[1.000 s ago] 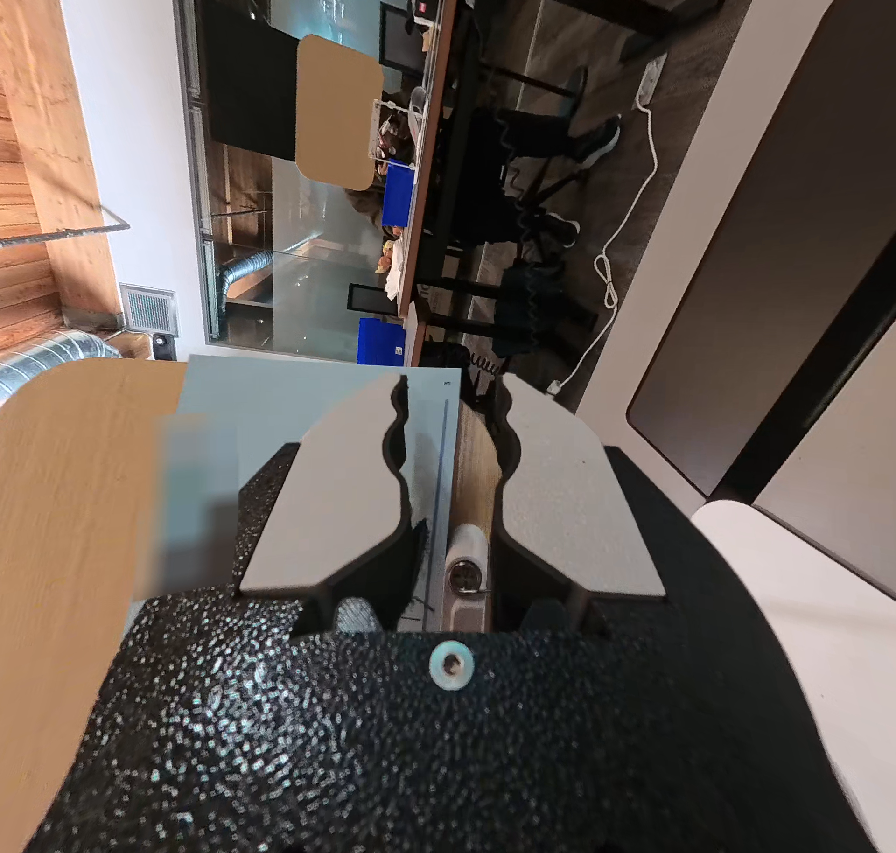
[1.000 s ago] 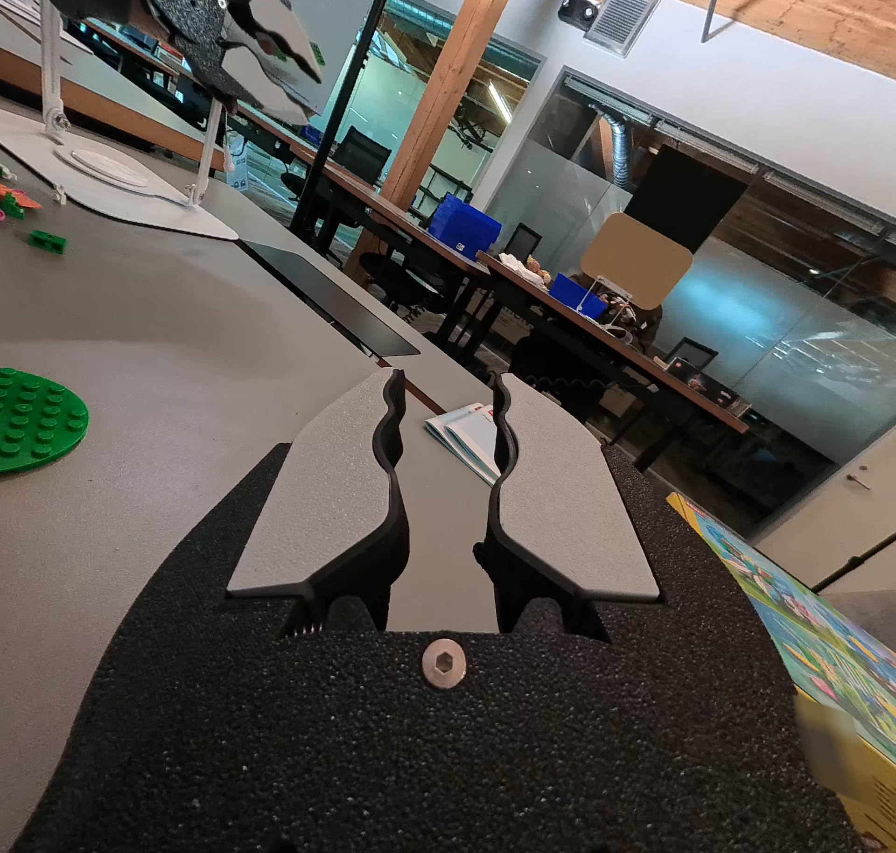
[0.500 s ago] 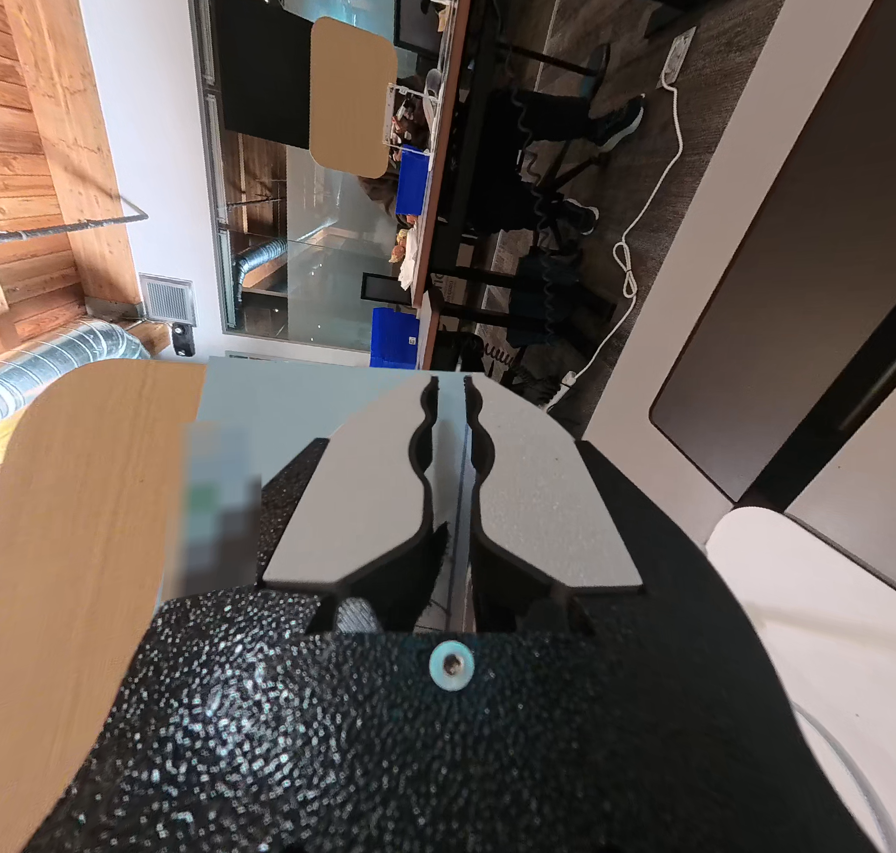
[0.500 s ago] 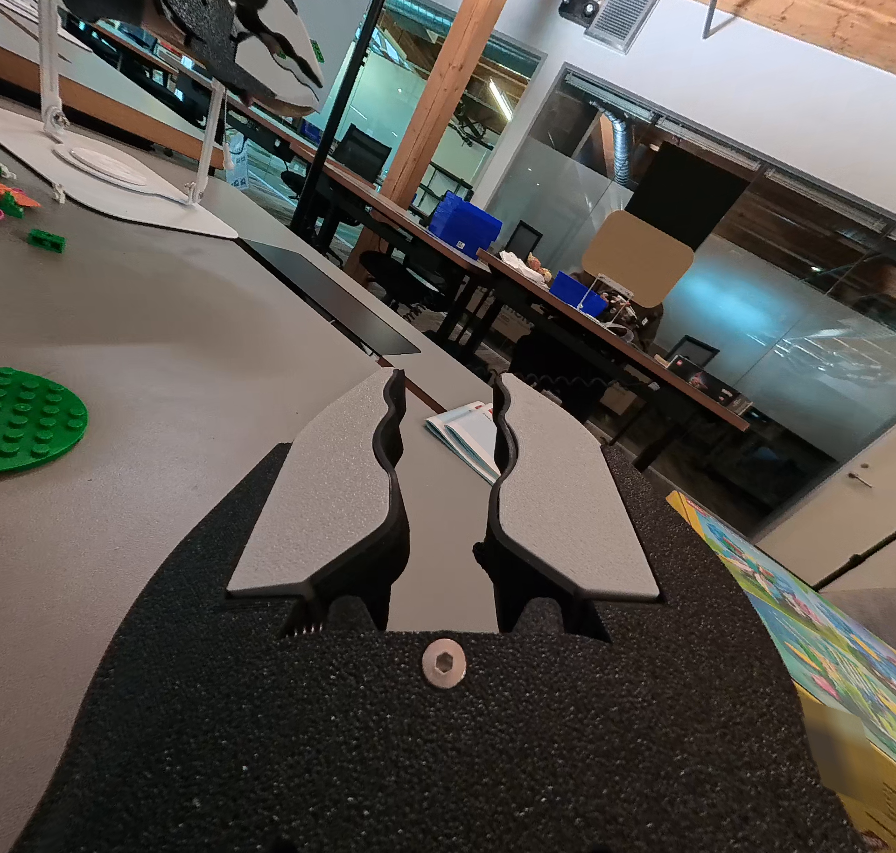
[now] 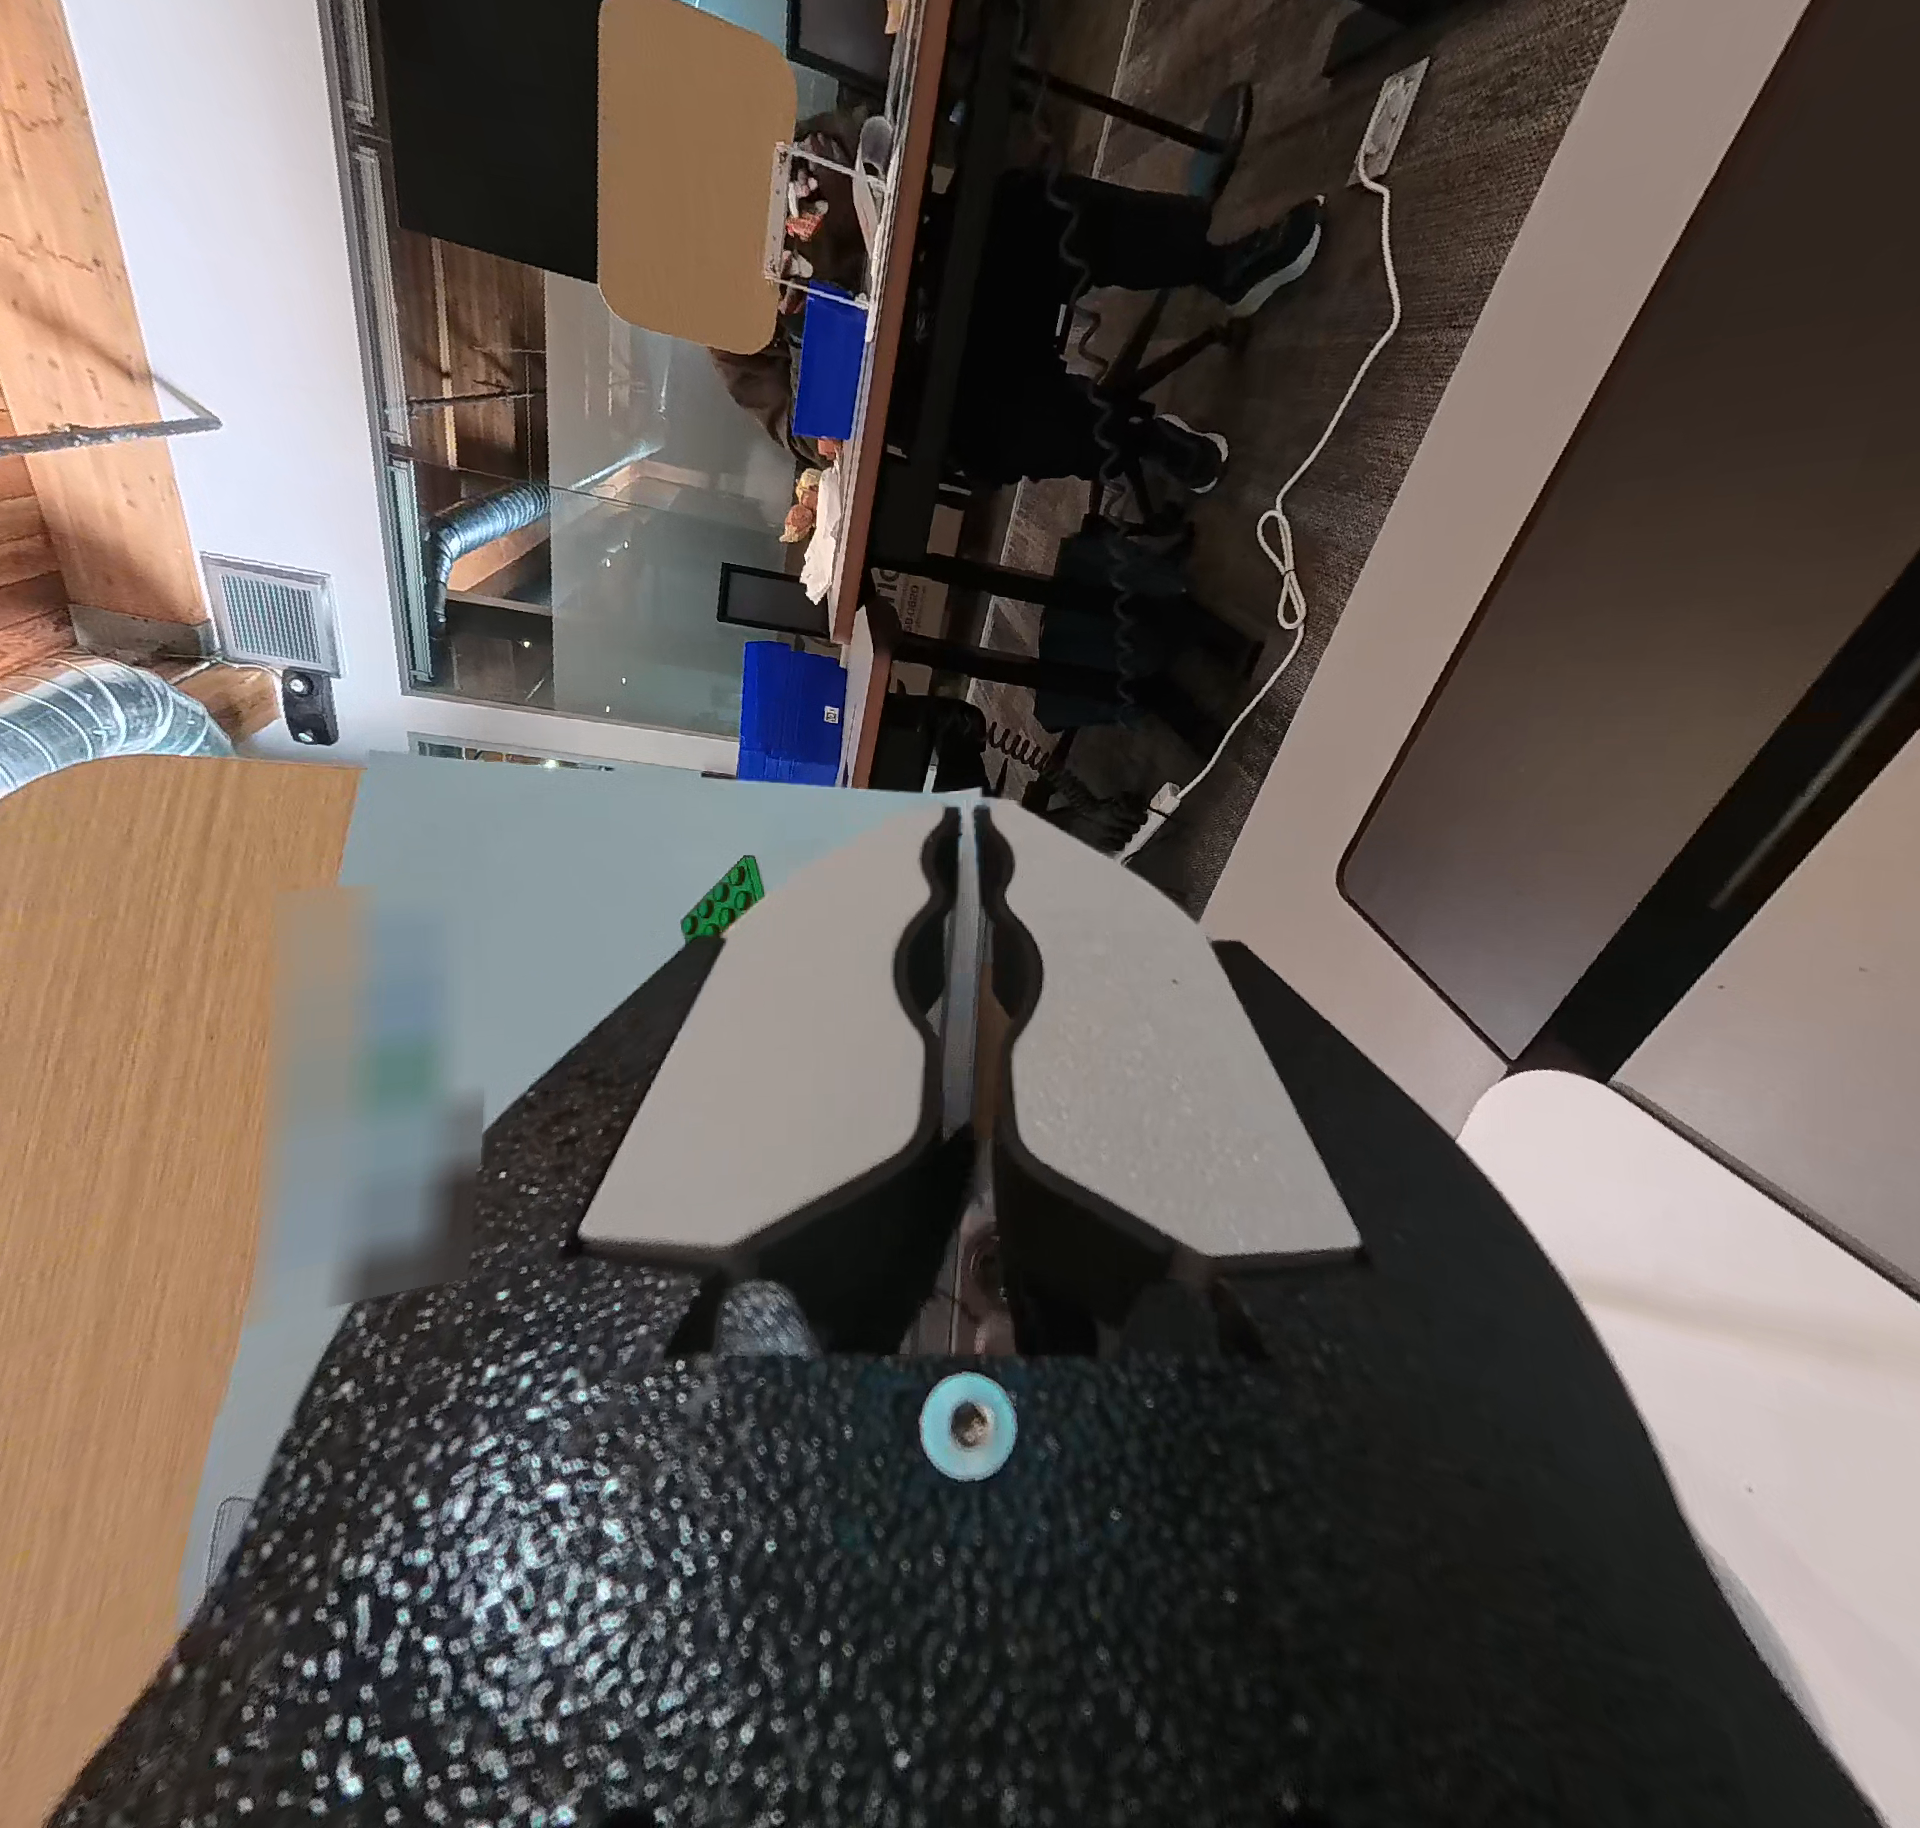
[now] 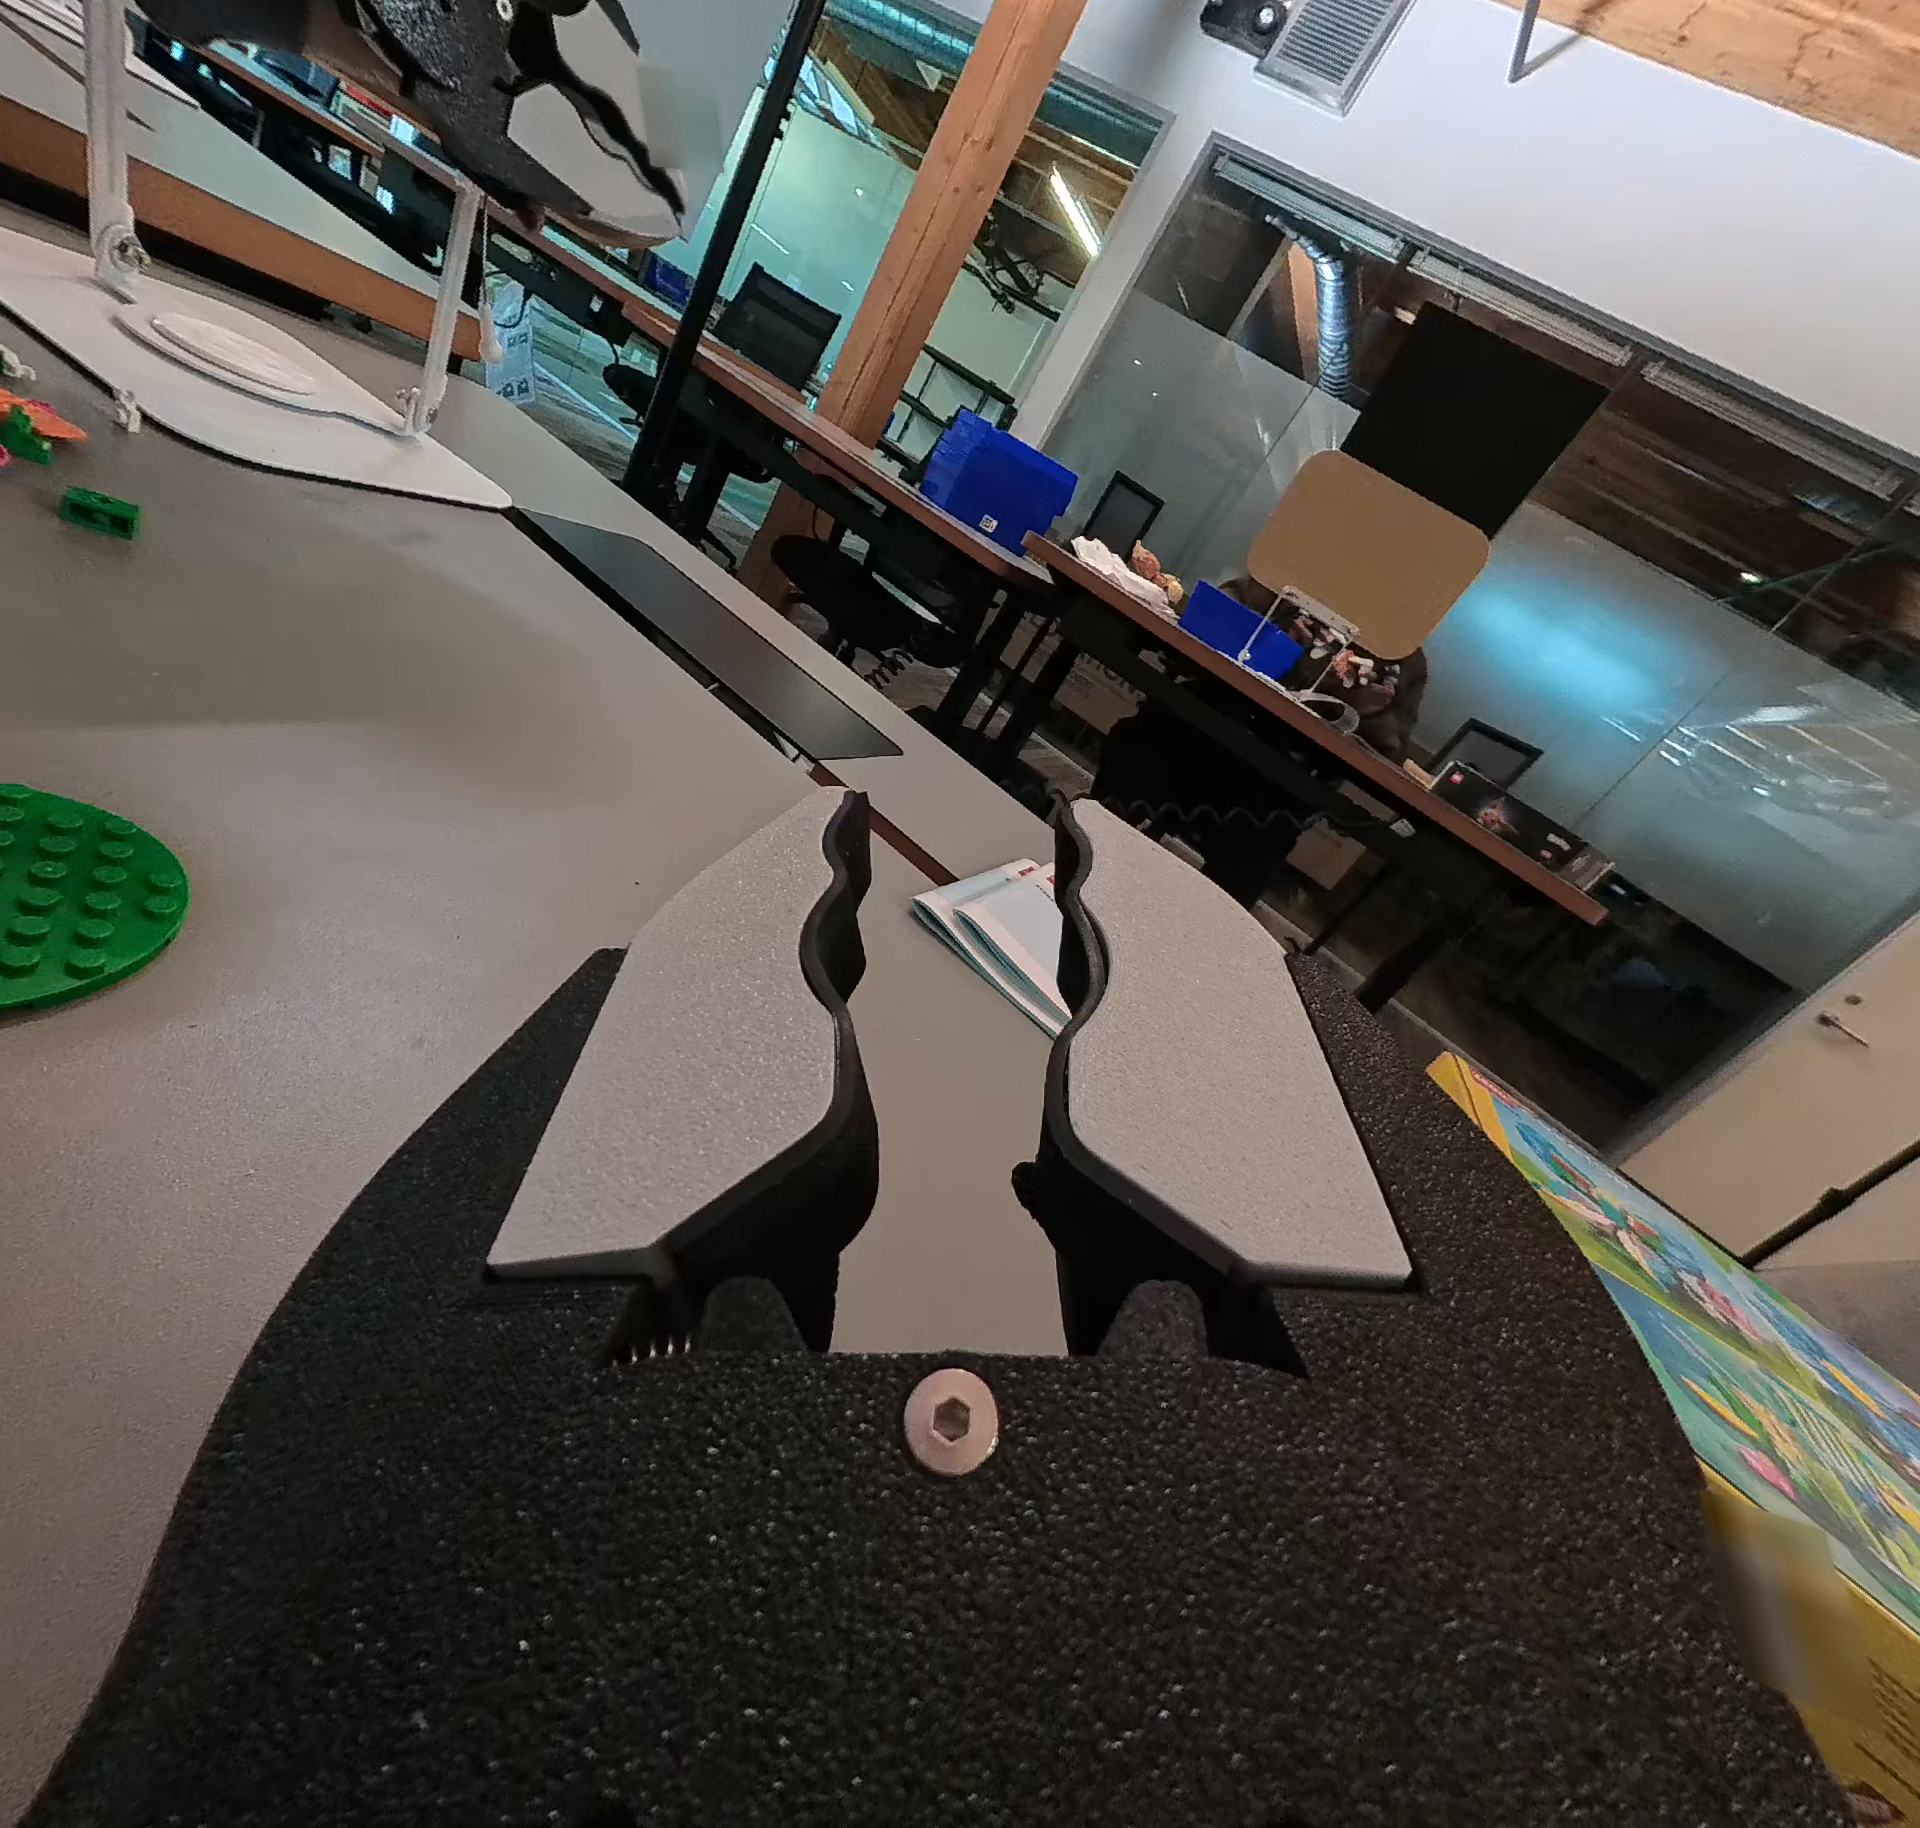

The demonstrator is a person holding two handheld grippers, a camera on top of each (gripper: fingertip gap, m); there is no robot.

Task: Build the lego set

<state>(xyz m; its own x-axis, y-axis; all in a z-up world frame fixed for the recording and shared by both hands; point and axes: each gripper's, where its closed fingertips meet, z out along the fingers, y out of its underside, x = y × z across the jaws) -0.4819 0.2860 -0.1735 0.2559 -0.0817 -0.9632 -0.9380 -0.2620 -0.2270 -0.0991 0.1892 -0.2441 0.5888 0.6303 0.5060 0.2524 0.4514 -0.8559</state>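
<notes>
My left gripper (image 5: 961,822) is raised and turned on its side. Its jaws are shut on the thin edge of a pale blue instruction page (image 5: 582,864) that lies against a wood-coloured board (image 5: 135,1051). A green brick drawing (image 5: 727,900) shows on the page. My right gripper (image 6: 956,822) is open and empty, low over the grey table (image 6: 416,739). A round green studded plate (image 6: 73,895) lies to its left, and a small green brick (image 6: 99,513) lies farther back. The left gripper (image 6: 623,168) also shows at the top left of the right wrist view.
A folded booklet (image 6: 997,921) lies on the table just beyond my right fingertips. A colourful set box (image 6: 1714,1363) stands at the right. A white stand base (image 6: 229,376) and orange and green pieces (image 6: 31,428) are at the far left. Desks and chairs fill the room behind. Tip to tip, the grippers are about 40 centimeters apart. The round green studded plate (image 6: 73,895) lies around 15 centimeters away from my right fingertips. It is some 25 centimeters from my left tips to the small green brick (image 6: 99,513).
My left gripper has closed from open onto the page edge and shifted, so more of the page shows. My right gripper has stayed open and nearly still.
</notes>
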